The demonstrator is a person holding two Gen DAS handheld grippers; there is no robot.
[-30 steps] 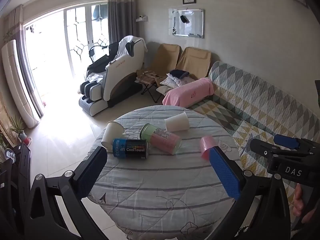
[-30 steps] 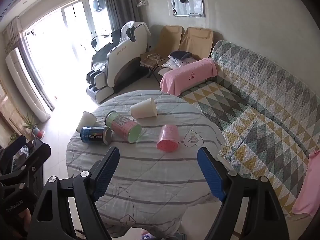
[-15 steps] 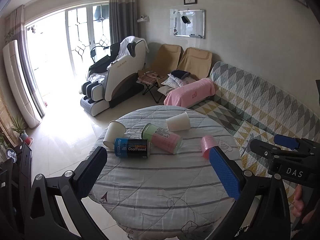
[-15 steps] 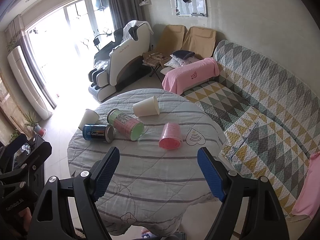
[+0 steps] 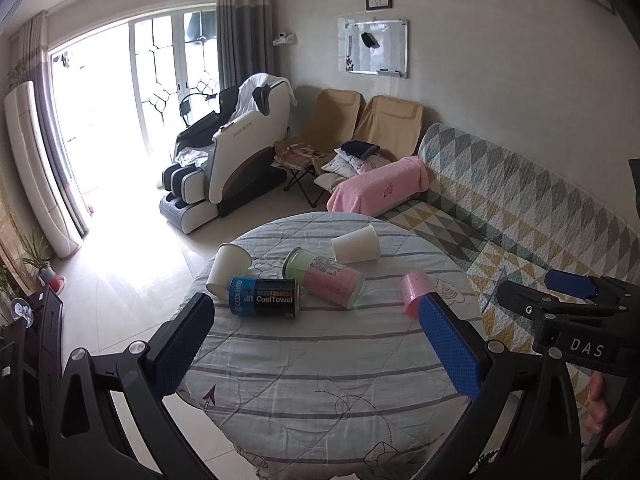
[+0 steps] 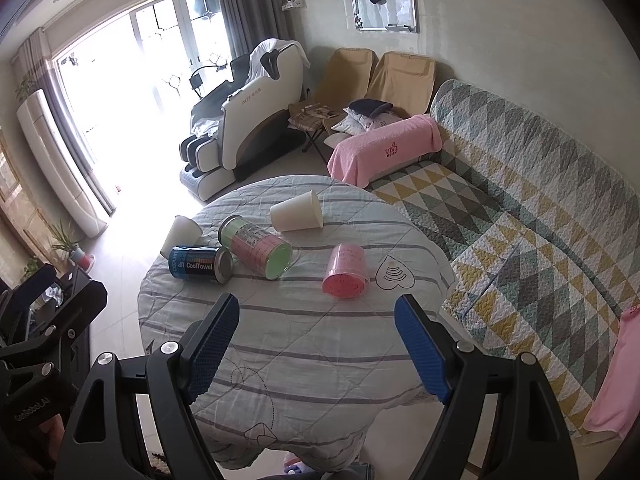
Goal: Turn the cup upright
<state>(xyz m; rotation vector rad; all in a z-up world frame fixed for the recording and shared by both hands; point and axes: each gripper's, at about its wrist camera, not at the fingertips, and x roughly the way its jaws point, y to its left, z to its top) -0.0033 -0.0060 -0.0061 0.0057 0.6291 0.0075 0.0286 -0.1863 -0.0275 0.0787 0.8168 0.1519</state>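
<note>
A pink cup (image 6: 346, 276) lies on its side on the round quilt-covered table (image 6: 304, 360), mouth toward me; it also shows in the left wrist view (image 5: 414, 292), partly behind my left gripper's right finger. One white cup (image 6: 297, 212) lies on its side at the far edge, another white cup (image 6: 181, 234) at the left edge. My right gripper (image 6: 316, 338) is open and empty, above the table short of the pink cup. My left gripper (image 5: 316, 344) is open and empty, above the table's near half.
A blue "CoolTowel" can (image 6: 200, 265) and a pink-and-green can (image 6: 256, 246) lie on their sides left of the pink cup. A patterned sofa (image 6: 520, 216) runs along the right. A massage chair (image 6: 248, 112) stands beyond the table.
Both grippers have drifted slightly, so the table and cups sit a little lower and nearer in the right wrist view. No object on the table has moved.
</note>
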